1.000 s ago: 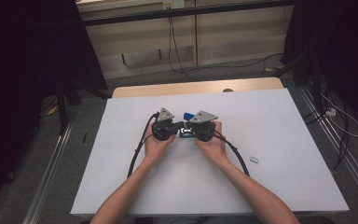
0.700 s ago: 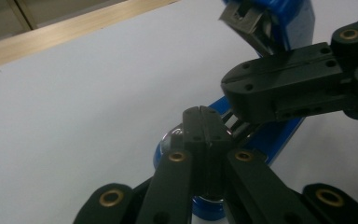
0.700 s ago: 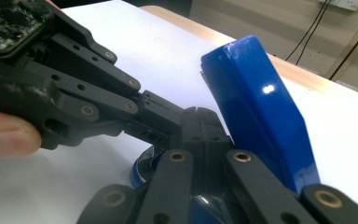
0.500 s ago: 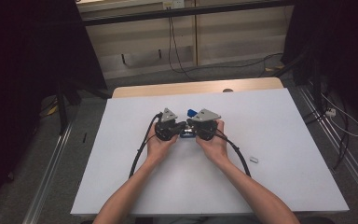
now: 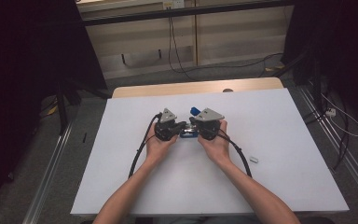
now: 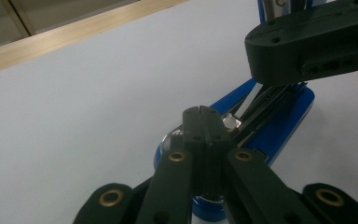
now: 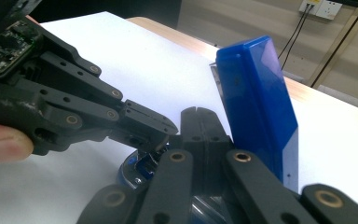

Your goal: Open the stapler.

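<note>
Left hand-held gripper (image 5: 181,129) and right hand-held gripper (image 5: 192,129) meet tip to tip over a blue stapler (image 5: 189,133) lying near the middle of the white bench (image 5: 279,186), slightly toward its far edge. In the left gripper view the left jaws are pressed together just above the stapler's metal base, though whether they pinch any part of it cannot be told. In the right gripper view the right jaws are likewise pressed together beside the stapler's raised blue top. A small grey object (image 5: 254,159) lies nearer the bench's right edge.
</note>
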`<action>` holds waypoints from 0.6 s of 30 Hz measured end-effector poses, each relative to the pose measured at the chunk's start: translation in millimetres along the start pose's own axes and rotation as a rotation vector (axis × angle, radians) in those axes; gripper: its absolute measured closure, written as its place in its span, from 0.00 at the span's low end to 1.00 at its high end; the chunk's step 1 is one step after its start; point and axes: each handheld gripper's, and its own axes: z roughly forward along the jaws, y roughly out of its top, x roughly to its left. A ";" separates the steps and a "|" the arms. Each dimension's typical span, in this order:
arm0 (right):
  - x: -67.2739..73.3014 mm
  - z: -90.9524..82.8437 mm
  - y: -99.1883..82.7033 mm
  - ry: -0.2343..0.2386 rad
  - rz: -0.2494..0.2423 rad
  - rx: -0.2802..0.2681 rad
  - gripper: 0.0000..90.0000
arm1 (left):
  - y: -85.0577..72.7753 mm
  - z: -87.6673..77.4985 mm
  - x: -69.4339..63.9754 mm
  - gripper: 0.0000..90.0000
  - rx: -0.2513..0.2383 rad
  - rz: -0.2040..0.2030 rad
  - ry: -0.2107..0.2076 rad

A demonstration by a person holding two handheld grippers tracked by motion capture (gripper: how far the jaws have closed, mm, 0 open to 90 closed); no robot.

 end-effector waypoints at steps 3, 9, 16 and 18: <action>0.1 -0.7 0.0 -0.001 -0.001 0.003 1.00 | -0.2 0.0 0.6 1.00 -0.002 -0.005 -0.003; 0.2 -1.1 -0.2 -0.002 0.009 -0.001 1.00 | -1.3 -0.1 1.2 1.00 -0.009 -0.022 -0.009; -7.0 -8.6 1.7 -0.030 0.030 -0.011 1.00 | -0.9 0.0 0.1 1.00 -0.009 -0.001 -0.002; -9.5 -11.1 1.9 -0.037 0.035 -0.013 1.00 | -0.7 0.0 0.1 1.00 -0.007 0.000 -0.002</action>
